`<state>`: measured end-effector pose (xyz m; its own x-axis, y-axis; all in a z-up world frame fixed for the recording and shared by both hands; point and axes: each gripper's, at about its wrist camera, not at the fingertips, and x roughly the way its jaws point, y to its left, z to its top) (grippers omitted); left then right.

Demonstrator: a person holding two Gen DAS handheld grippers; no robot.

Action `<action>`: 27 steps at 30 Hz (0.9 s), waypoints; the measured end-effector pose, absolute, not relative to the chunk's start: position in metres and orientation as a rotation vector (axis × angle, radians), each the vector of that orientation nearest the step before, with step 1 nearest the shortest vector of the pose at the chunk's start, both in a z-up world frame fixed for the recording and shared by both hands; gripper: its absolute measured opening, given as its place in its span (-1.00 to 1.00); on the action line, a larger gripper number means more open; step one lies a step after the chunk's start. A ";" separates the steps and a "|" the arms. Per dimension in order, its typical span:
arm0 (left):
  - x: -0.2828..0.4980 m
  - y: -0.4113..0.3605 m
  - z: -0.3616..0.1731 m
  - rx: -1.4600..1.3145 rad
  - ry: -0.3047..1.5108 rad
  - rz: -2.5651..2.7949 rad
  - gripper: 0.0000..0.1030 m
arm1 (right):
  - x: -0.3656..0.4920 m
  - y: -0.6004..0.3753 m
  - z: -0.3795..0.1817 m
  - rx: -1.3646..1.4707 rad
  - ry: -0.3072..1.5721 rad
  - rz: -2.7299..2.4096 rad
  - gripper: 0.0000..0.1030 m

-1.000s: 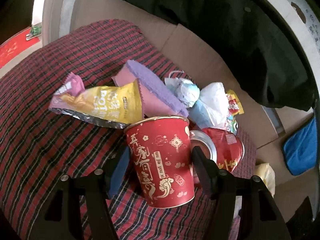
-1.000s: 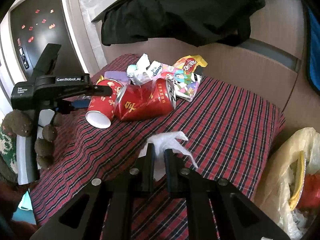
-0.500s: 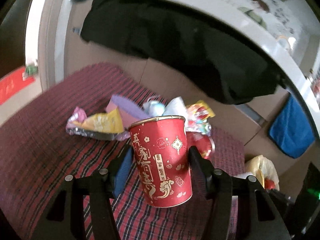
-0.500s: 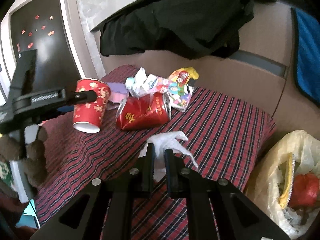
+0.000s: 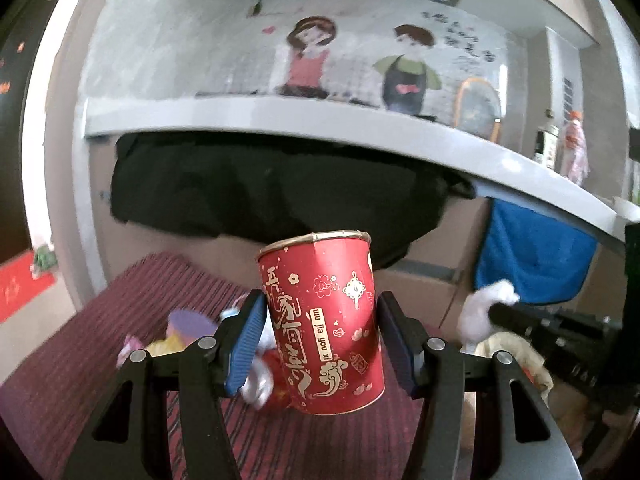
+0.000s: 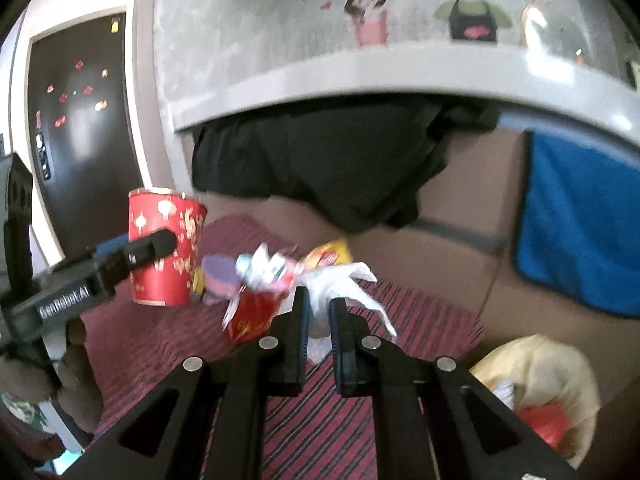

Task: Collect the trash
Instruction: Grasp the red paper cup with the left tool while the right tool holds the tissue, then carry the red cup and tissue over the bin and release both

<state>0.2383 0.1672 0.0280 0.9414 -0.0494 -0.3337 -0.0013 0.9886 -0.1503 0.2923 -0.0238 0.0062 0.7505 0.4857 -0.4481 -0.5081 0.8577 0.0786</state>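
Left tongs (image 5: 320, 340) grasp red "wu jia you xi" cup (image 5: 320, 320); right tongs (image 6: 318, 320) pinch white tissue (image 6: 340, 280)

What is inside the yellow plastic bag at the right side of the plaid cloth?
In the yellow plastic bag something red and some white scraps are visible near its opening. What lies deeper is covered by the bag's wall and cannot be seen.

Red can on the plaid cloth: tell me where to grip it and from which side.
Grip the red can across its dented middle, jaws spanning its width, coming down from above on the near side. It seems to lie on its side on the plaid cloth, and wrappers crowd its far side. The view is blurred, so this is tentative.
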 end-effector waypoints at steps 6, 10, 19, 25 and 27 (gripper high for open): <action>0.244 0.107 0.050 -0.093 0.285 -0.069 0.12 | 0.284 -0.072 0.039 -0.048 0.381 0.462 -0.82; 0.249 0.062 0.054 -0.073 0.269 -0.122 0.12 | 0.281 -0.107 0.050 -0.045 0.351 0.395 -0.82; 0.262 -0.024 0.039 -0.039 0.310 -0.236 0.12 | 0.276 -0.195 0.036 -0.005 0.365 0.263 -0.82; 0.271 -0.060 0.023 -0.015 0.354 -0.271 0.12 | 0.280 -0.233 0.017 0.043 0.406 0.226 -0.82; 0.273 -0.065 0.018 -0.010 0.364 -0.275 0.12 | 0.283 -0.240 0.011 0.052 0.417 0.219 -0.82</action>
<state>0.2734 -0.0646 0.0184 0.8978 -0.2669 -0.3502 0.2633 0.9629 -0.0589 0.2827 -0.2399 0.0112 0.8913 0.2215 -0.3956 -0.2003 0.9751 0.0948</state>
